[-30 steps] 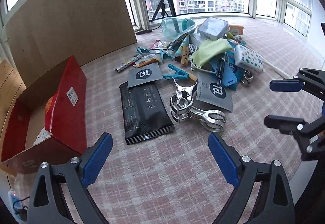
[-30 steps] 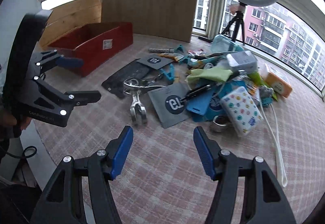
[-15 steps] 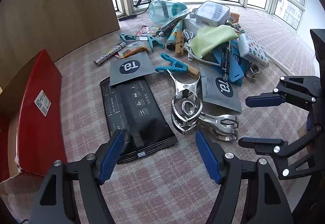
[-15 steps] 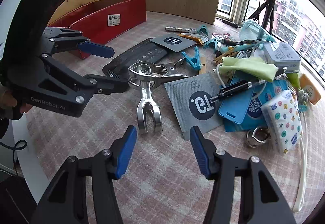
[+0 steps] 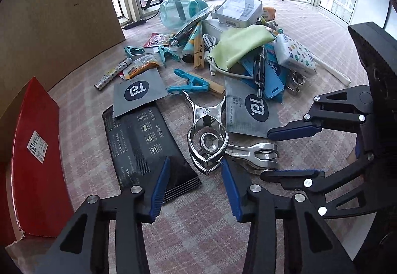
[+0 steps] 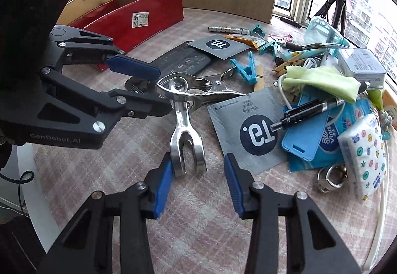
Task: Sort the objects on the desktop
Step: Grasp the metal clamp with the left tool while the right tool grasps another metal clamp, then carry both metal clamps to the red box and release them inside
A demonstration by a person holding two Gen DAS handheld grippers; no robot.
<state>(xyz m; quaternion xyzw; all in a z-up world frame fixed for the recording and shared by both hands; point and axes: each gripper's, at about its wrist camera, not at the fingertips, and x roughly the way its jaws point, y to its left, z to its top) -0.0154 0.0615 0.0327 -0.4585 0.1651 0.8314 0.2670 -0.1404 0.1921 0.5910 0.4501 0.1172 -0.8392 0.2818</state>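
Observation:
Two large shiny metal clamps lie crossed on the checked cloth. One (image 5: 208, 135) points its rounded jaws at my left gripper (image 5: 193, 183), which is open with the jaw end between its fingertips. The other clamp (image 6: 185, 140) lies with its forked handle between the blue pads of my open right gripper (image 6: 197, 176). The right gripper also shows in the left wrist view (image 5: 292, 152), the left gripper in the right wrist view (image 6: 158, 87). A black flat packet (image 5: 146, 147) lies left of the clamps. A red open box (image 5: 37, 157) stands at the left.
A pile lies behind: grey sachets (image 5: 250, 107), teal pegs (image 5: 191, 85), a green cloth (image 5: 240, 44), a black pen (image 6: 307, 110), a blue case (image 6: 305, 135), a tissue pack (image 6: 364, 154), a white tin (image 5: 239, 11). A wooden board (image 5: 54, 8) stands behind the box.
Both grippers have moved forward and down to the metal clamps, staying open. The clamps now sit between the fingertips of each.

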